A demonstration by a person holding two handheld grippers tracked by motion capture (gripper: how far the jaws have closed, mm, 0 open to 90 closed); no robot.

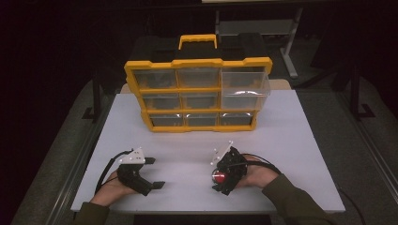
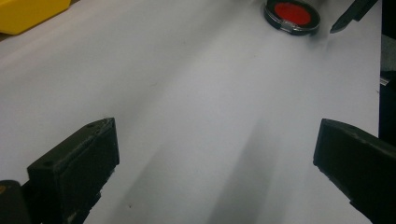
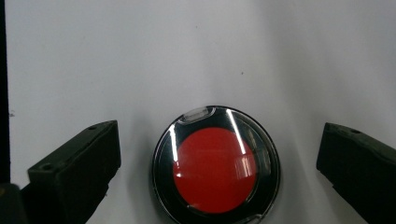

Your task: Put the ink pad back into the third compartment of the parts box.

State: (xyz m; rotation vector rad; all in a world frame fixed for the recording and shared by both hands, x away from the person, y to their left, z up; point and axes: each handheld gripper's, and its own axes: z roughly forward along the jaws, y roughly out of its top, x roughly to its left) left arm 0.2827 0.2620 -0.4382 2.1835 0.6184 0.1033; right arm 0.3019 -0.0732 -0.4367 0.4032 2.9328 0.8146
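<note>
The right gripper (image 1: pixel 224 174) points down at the white table (image 1: pixel 291 140), its two black jaws spread wide on either side of a round compact (image 3: pixel 217 168), a black-rimmed case with a clear lid over a red disc. Seen from the right gripper view, the compact lies flat between the jaws, with bare table showing on each side, so neither jaw touches it and nothing is gripped. From above, the same red spot (image 1: pixel 219 177) glows just under the gripper's black frame, and the person's right hand (image 1: pixel 256 174) wraps the tool from behind, an olive sleeve (image 1: pixel 293 201) trailing toward the near table edge.

Well off to that gripper's left, the left gripper (image 1: pixel 152 173) rests low over the table, jaws likewise wide apart and empty, the left hand (image 1: pixel 110 187) behind it. In the left gripper view the compact (image 2: pixel 292 15) sits far ahead, beyond the open jaws, with a dark jaw tip of the other gripper just beside it; whether that tip touches the table is hard to tell.

Beyond both grippers, toward the far side of the table, stands a yellow and black organizer case (image 1: pixel 199 93) with clear drawers in three rows and a yellow handle on top. Its upper right drawer (image 1: pixel 245 88) appears pulled partly out.
</note>
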